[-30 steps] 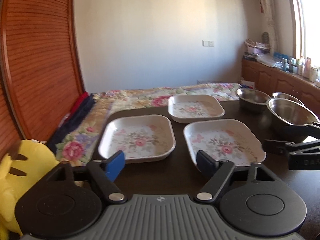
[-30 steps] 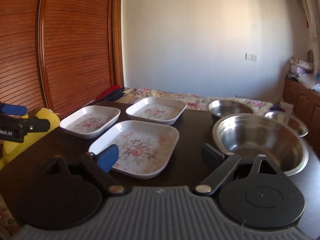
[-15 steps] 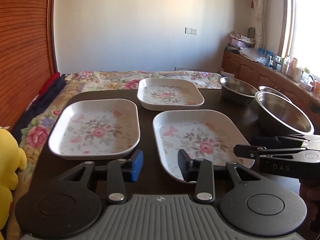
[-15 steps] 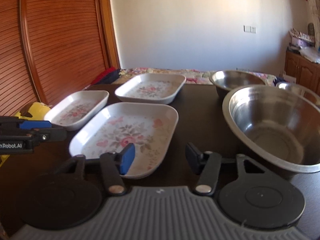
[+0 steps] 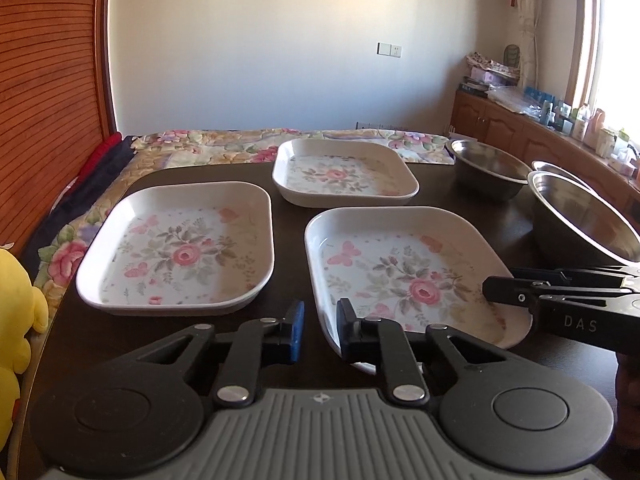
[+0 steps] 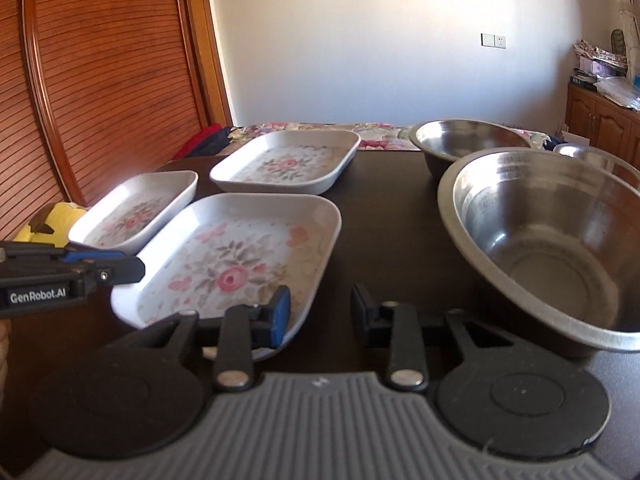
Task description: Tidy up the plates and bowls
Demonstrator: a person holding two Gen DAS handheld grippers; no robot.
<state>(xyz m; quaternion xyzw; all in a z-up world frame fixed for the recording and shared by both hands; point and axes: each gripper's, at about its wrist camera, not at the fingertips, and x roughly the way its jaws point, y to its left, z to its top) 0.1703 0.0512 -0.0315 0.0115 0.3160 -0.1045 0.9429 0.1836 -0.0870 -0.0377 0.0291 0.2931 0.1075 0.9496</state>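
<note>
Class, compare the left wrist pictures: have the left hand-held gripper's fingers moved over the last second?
Yes. The left hand-held gripper has narrowed its fingers and swung right: the wooden wall fills less of the view.

Dark brown table, glossy top, rounded near-left corner. On top: three white square floral plates, three steel bowls.
Near-left plate beside near-centre plate, narrow gap between. Far plate behind both, apart.
Large steel bowl on right side, near edge. Smaller steel bowl behind, at far edge. Third steel bowl far right, mostly hidden behind large one.
</note>
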